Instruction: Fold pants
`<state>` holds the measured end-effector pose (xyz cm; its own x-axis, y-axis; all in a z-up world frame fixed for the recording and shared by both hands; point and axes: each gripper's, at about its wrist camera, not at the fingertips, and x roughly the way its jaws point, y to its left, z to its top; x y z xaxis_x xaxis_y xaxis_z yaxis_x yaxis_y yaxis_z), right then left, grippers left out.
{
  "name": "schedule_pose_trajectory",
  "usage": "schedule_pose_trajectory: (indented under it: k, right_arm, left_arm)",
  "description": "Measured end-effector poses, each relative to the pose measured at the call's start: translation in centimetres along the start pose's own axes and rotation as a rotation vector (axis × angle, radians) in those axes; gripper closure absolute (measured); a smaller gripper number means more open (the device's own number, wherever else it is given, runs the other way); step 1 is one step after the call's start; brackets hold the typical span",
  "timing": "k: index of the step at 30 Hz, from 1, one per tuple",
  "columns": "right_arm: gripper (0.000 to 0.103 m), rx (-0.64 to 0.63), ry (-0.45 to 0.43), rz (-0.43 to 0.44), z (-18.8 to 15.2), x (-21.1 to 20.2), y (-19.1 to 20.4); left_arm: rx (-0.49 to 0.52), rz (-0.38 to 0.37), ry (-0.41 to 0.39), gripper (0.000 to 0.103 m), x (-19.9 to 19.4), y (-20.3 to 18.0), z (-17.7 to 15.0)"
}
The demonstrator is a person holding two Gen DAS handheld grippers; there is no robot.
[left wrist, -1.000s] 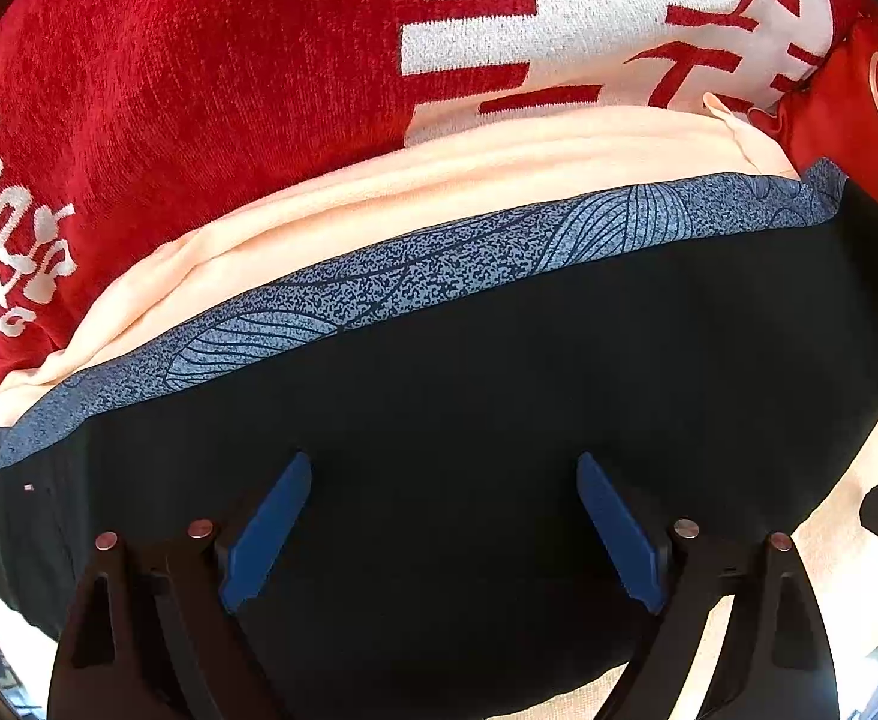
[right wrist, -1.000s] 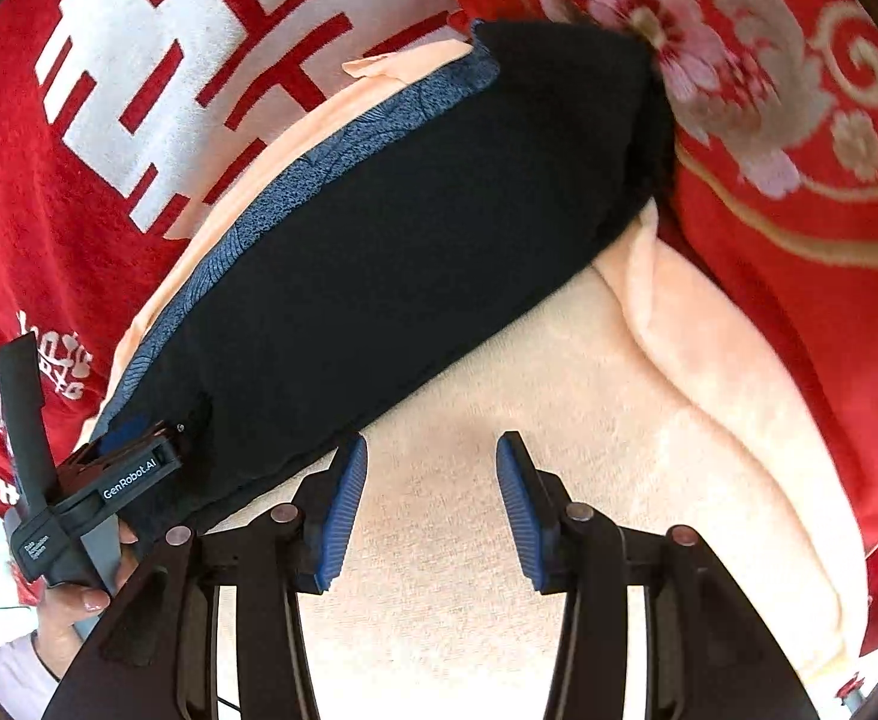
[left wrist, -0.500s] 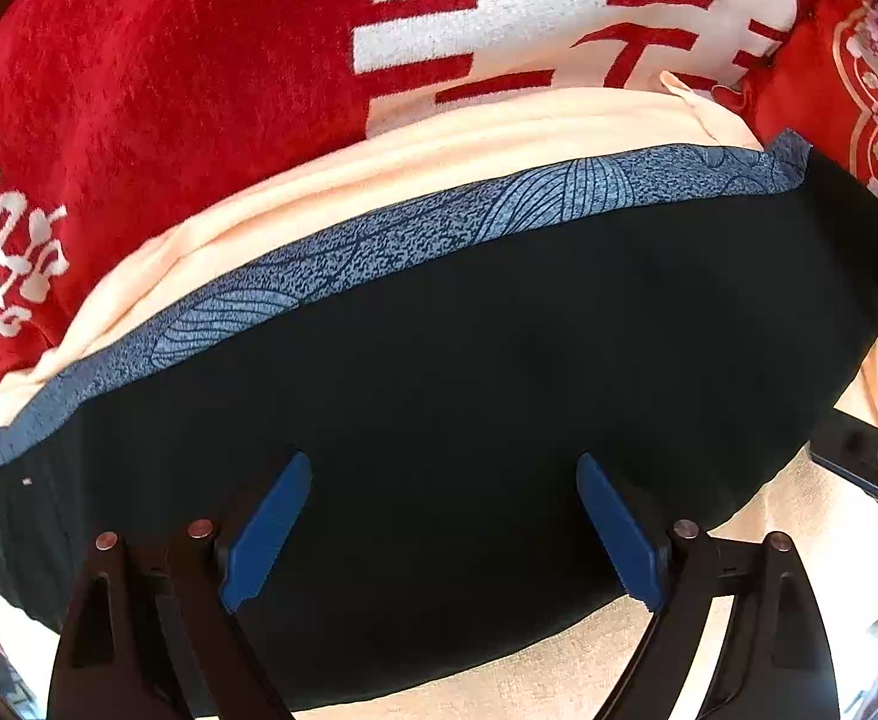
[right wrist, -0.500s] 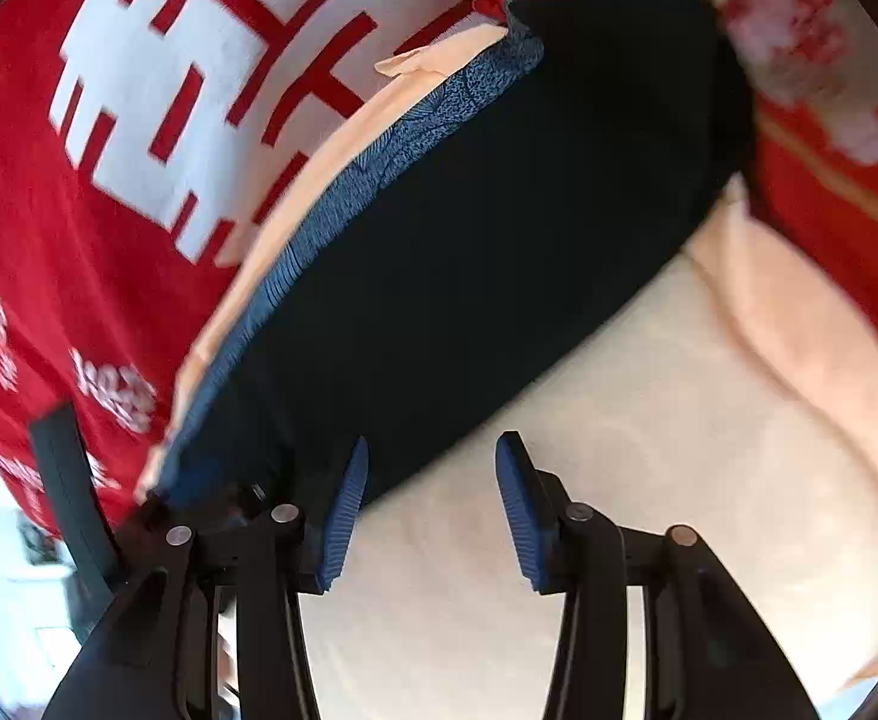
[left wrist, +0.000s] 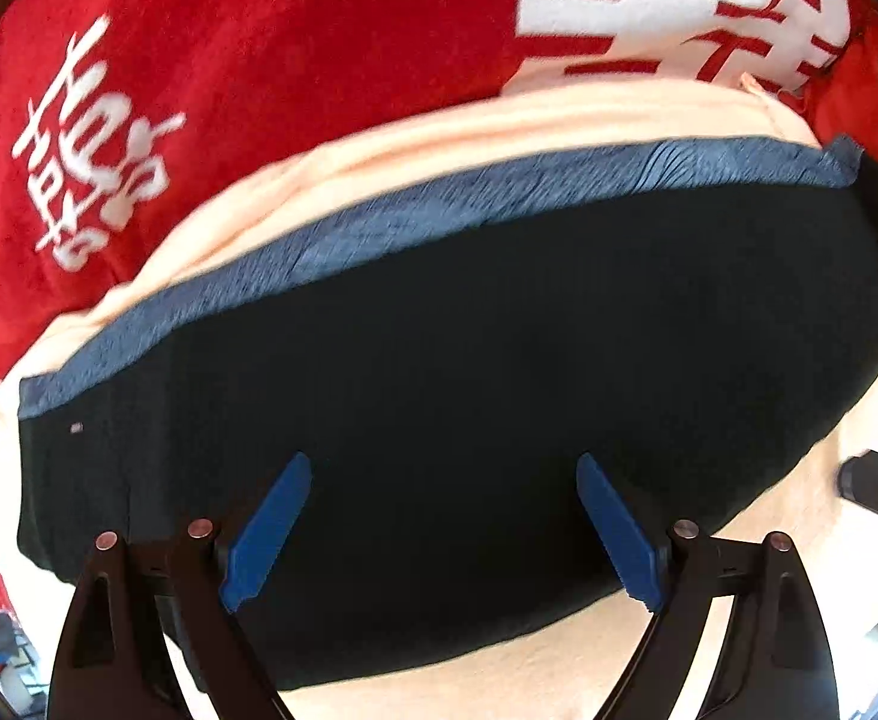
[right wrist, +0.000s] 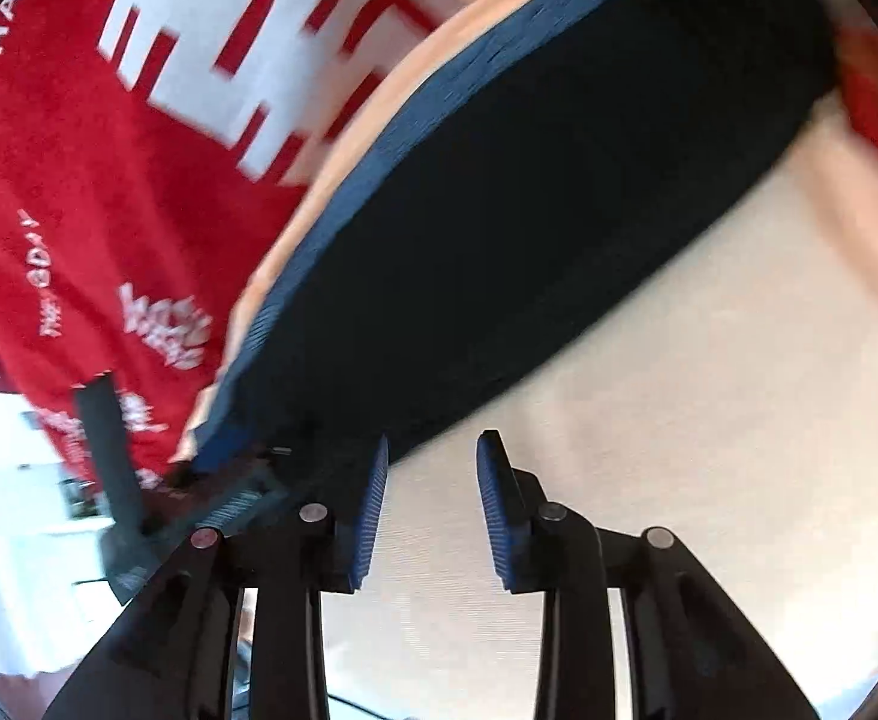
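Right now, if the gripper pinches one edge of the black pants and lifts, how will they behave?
The black pants will probably go limp and drape: they lie flat, following the peach towel beneath. The folded layers may slide apart, since nothing visible holds them together. They look thin and likely light. The blue patterned waistband seems thicker, perhaps a firmer grip.

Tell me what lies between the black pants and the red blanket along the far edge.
In the left wrist view, the pants' blue patterned band comes first, then a strip of peach cloth, then the red blanket.
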<state>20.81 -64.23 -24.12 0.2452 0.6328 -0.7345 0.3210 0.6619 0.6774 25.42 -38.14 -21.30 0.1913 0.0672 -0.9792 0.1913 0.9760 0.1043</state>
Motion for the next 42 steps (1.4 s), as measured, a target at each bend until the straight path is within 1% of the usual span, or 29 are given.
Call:
schedule_pose_trajectory:
  k: [2, 4, 5, 6, 9, 11, 12, 13, 14, 16, 17, 18, 19, 21, 23, 25, 29, 31, 32, 33, 34, 35, 37, 40, 42]
  right_arm:
    - [0.069, 0.029, 0.019, 0.045, 0.0, 1.8, 0.5]
    - [0.069, 0.059, 0.010, 0.079, 0.2, 3.1, 0.9]
    - [0.074, 0.069, 0.001, 0.084, 0.1, 3.2, 1.0]
    - [0.098, 0.072, -0.011, 0.079, 0.1, 3.3, 1.1]
    - [0.098, 0.053, 0.003, 0.020, -0.2, 3.3, 1.0]
    - [0.099, 0.029, 0.039, -0.051, -1.0, 3.5, 0.6]
    - [0.099, 0.028, 0.055, -0.081, -1.4, 3.5, 0.2]
    - [0.099, 0.040, 0.059, -0.061, -1.9, 3.0, -0.3]
    - [0.098, 0.045, 0.054, -0.057, -1.9, 2.3, -0.4]
    - [0.098, 0.023, 0.008, -0.069, -2.0, 0.1, -0.7]
    - [0.093, 0.019, -0.012, -0.087, -2.0, -0.8, -1.0]
    - [0.087, 0.019, -0.044, -0.109, -1.7, -2.0, -1.4]
    - [0.083, 0.024, -0.079, -0.125, -1.3, -3.2, -2.1]
    - [0.073, 0.047, -0.151, -0.157, -0.3, -5.1, -3.4]
    - [0.072, 0.094, -0.212, -0.198, 1.1, -6.5, -5.1]
    - [0.072, 0.137, -0.248, -0.228, 2.3, -7.3, -6.4]
    - [0.072, 0.156, -0.299, -0.229, 3.8, -8.3, -7.9]
    - [0.072, 0.152, -0.313, -0.229, 4.4, -8.8, -9.1]
    - [0.072, 0.154, -0.320, -0.224, 4.3, -8.3, -8.9]
    - [0.072, 0.157, -0.331, -0.216, 4.2, -8.4, -9.3]
    - [0.072, 0.155, -0.350, -0.203, 4.3, -8.5, -9.6]
    - [0.072, 0.150, -0.363, -0.198, 4.4, -8.4, -9.5]
    - [0.072, 0.141, -0.403, -0.181, 4.2, -8.6, -9.7]
    - [0.064, 0.136, -0.469, -0.168, 4.6, -7.9, -9.3]
    - [0.062, 0.128, -0.517, -0.185, 5.0, -7.4, -8.8]
  left_arm:
    - [0.002, -0.001, -0.003, 0.012, -0.1, 0.4, -0.5]
    - [0.007, -0.007, -0.003, 0.012, -0.1, 0.5, -0.8]
    - [0.008, -0.010, -0.002, 0.012, -0.1, 0.6, -1.0]
    - [0.009, -0.014, 0.002, 0.012, 0.1, 0.8, -1.2]
    - [0.008, -0.015, -0.014, 0.012, 0.2, 1.2, -2.1]
    - [0.009, -0.009, -0.035, 0.012, 0.8, 0.3, -3.4]
    - [0.006, -0.009, -0.030, 0.012, 0.8, 0.4, -3.5]
    - [0.003, -0.010, -0.022, 0.012, 0.7, 0.5, -3.5]
    - [0.003, -0.011, -0.014, 0.012, 0.6, 0.5, -3.5]
    - [0.011, -0.023, -0.010, 0.012, 0.2, 0.3, -3.0]
    - [0.015, -0.036, -0.018, 0.012, -0.2, 0.1, -2.6]
    - [0.019, -0.048, -0.030, 0.012, -0.7, -0.3, -2.3]
    - [0.026, -0.063, -0.041, 0.012, -1.0, -0.9, -2.0]
    - [0.037, -0.088, -0.060, 0.012, -1.5, -2.2, -1.3]
    - [0.040, -0.109, -0.071, 0.012, -1.7, -3.7, -0.6]
    - [0.030, -0.126, -0.079, 0.012, -1.7, -5.4, 0.4]
    - [-0.004, -0.168, -0.089, 0.012, -1.5, -8.4, 1.7]
    - [0.005, -0.162, -0.088, 0.012, -0.8, -10.0, 2.0]
    - [0.019, -0.152, -0.078, 0.012, -0.4, -11.0, 3.2]
    - [0.034, -0.142, -0.059, 0.012, 0.4, -11.7, 3.3]
    - [0.035, -0.129, -0.057, 0.011, 1.1, -12.0, 3.2]
    - [0.023, -0.129, -0.084, 0.011, 1.0, -12.0, 2.9]
    - [0.026, -0.130, -0.102, 0.011, 1.0, -12.1, 2.6]
    - [0.030, -0.130, -0.110, 0.011, 1.1, -12.2, 2.5]
    - [0.036, -0.124, -0.117, 0.010, 0.9, -12.3, 2.2]
